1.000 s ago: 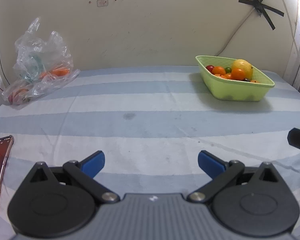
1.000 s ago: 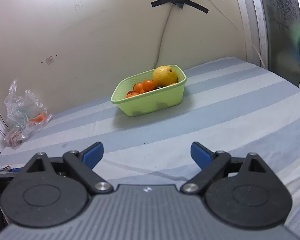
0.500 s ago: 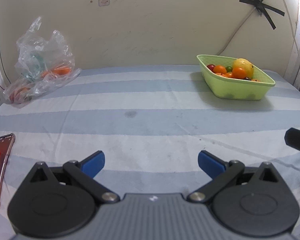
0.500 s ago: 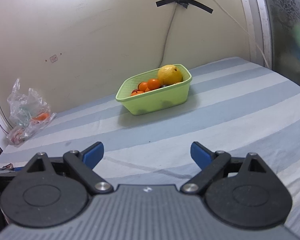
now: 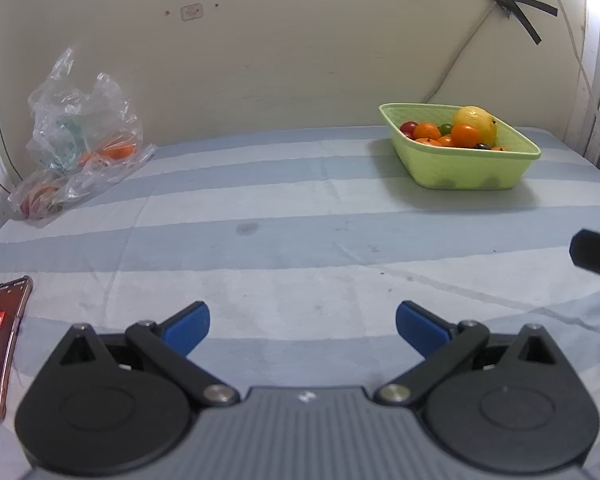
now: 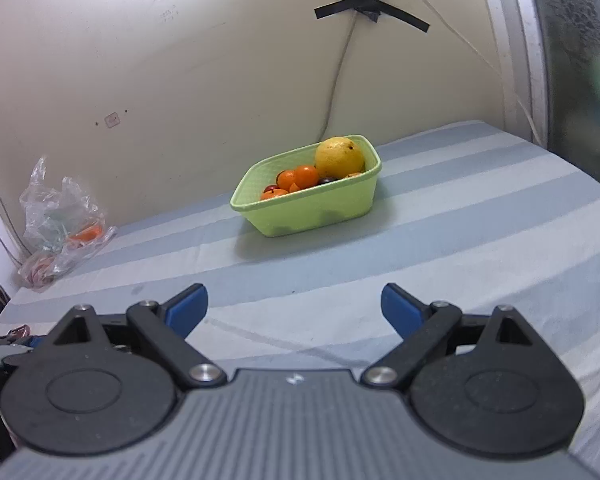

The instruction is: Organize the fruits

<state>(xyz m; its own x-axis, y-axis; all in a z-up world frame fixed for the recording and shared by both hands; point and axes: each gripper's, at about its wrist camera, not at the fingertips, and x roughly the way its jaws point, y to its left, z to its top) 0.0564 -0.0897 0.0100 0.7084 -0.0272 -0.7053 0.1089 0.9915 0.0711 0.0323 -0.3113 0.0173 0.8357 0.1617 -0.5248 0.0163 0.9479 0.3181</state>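
Observation:
A light green basket (image 5: 467, 174) stands on the striped cloth near the wall. It holds a large yellow fruit (image 5: 475, 124), several small oranges (image 5: 464, 135) and small red and green fruits. It also shows in the right wrist view (image 6: 319, 210), with the yellow fruit (image 6: 338, 158) on top. My left gripper (image 5: 302, 330) is open and empty, low over the cloth, well short of the basket. My right gripper (image 6: 294, 310) is open and empty, facing the basket from a distance.
A clear plastic bag (image 5: 78, 144) with orange items lies at the far left by the wall, seen also in the right wrist view (image 6: 62, 226). A phone (image 5: 0, 336) lies at the left edge. The right gripper's dark tip (image 5: 595, 254) shows at right.
Both grippers stay open. The right wrist view has swung so the basket sits more to the centre-right and closer. The left view shifted slightly.

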